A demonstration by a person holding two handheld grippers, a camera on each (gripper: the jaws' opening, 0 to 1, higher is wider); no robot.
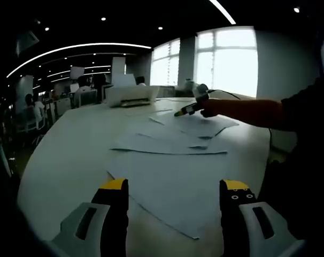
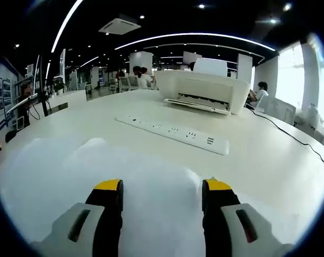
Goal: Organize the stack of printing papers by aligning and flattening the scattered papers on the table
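Papers (image 1: 172, 136): seen scattered, overlapping, unaligned on table (image 1: 71, 155); stacking judged not begun.
Left gripper (image 1: 175, 195): jaws spread, nothing held.
Right gripper (image 2: 162, 195): jaws parted over sheet (image 2: 151, 182), empty.

we saw left gripper (image 1: 174, 188) jaws apart over scattered papers (image 1: 175, 140) on the table (image 1: 71, 144); right gripper (image 1: 191, 107) hovered by the printer (image 1: 131, 95).

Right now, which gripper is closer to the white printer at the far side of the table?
Right. The right gripper hangs over paper just short of the power strip before the printer. The left gripper sits at the table's near end, scattered papers between.
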